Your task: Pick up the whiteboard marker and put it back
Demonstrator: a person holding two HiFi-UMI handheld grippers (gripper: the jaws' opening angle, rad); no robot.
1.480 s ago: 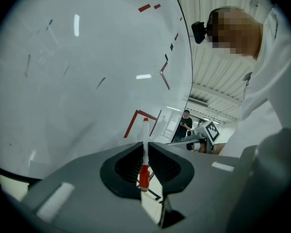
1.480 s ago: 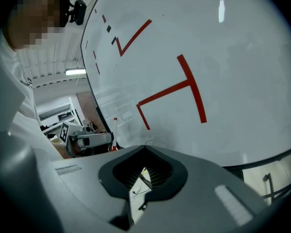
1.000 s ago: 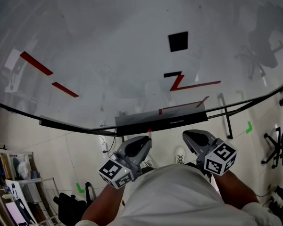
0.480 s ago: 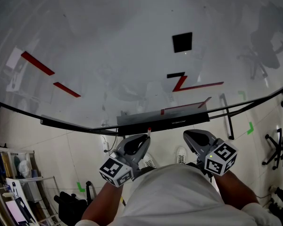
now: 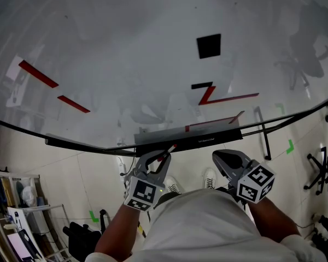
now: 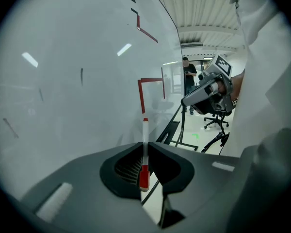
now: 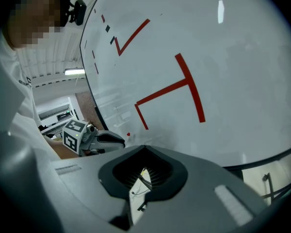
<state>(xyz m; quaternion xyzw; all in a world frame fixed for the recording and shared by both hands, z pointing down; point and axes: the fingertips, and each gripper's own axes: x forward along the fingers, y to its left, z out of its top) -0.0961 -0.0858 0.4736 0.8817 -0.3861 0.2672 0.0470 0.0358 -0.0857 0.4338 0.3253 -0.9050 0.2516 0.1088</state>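
A white whiteboard marker (image 6: 145,139) with red ends stands upright between the jaws of my left gripper (image 6: 145,148), which is shut on it. In the head view the marker (image 5: 168,150) pokes out of the left gripper (image 5: 159,158) toward the dark tray (image 5: 208,136) under the whiteboard (image 5: 126,48). My right gripper (image 5: 221,158) hovers beside it below the tray, shut with nothing held. The right gripper view shows its jaws (image 7: 144,150) closed and the left gripper (image 7: 104,140) off to the left, the marker's red tip (image 7: 128,134) just beyond it.
The whiteboard carries red strokes (image 5: 221,99) and black squares (image 5: 209,46). Its black stand legs (image 5: 265,141) reach across the tiled floor. Office chairs (image 5: 322,173) stand at the right and a shelf of clutter (image 5: 19,212) at the lower left. A person (image 6: 189,76) stands far off.
My left gripper has rolled so its marker cube faces up, and it has edged toward the tray with the marker. The right gripper has stayed put.
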